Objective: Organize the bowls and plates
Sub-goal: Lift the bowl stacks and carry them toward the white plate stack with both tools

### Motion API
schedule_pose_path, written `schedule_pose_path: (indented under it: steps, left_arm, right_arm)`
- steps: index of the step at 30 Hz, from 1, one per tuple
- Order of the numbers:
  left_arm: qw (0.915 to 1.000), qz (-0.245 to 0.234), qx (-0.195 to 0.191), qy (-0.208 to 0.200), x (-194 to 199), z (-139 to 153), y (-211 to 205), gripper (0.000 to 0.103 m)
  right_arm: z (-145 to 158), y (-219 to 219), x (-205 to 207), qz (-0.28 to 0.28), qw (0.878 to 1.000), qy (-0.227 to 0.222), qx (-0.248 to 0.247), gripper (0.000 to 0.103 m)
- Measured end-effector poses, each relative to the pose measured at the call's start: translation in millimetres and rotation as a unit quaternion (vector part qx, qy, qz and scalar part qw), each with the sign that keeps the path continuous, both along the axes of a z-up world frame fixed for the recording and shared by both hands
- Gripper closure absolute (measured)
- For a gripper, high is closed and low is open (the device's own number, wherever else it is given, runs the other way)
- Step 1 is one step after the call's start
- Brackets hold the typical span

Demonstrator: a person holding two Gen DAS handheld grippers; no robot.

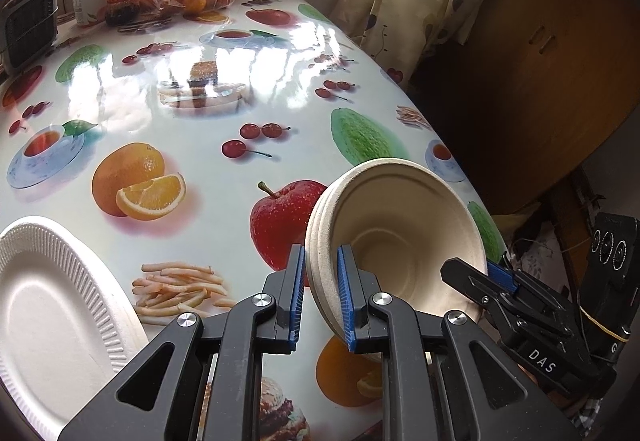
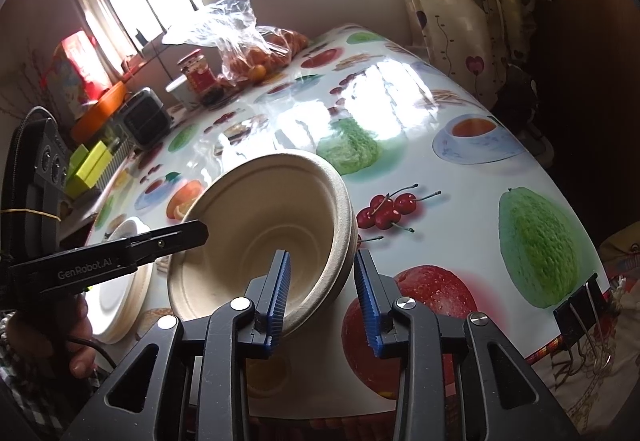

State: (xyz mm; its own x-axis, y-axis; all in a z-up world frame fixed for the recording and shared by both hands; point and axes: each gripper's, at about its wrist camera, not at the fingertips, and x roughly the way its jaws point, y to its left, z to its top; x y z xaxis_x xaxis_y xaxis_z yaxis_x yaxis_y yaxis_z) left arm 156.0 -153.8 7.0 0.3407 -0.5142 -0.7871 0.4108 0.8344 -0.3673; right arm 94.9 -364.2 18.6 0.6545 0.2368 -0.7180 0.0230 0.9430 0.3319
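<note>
We hold the stacked bowls (image 1: 400, 237) tilted above the near edge of the table (image 1: 224, 113). Our left gripper (image 1: 320, 261) is clamped on their left rim. Our right gripper (image 2: 322, 261) straddles the opposite rim, jaws slightly apart, not pressing. The plates (image 1: 48, 305) sit at the near left corner.

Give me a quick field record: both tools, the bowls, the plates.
left tool: shut on the bowl stack's rim
right tool: straddles the opposite rim; inner pad on the wall, outer pad looks clear
bowl stack: beige nested bowls, tilted, held above the tablecloth
plates: white stack on the table, left of the bowls, untouched
</note>
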Motion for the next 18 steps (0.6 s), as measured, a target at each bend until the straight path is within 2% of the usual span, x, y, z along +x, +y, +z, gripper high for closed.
schedule_pose_path:
  steps: [18]
  left_arm:
    - [1.0,0.008,0.002,-0.005,-4.1,4.9,3.0,0.086]
  right_arm:
    - [2.6,-1.0,0.5,0.002,1.0,-0.003,0.0,0.071]
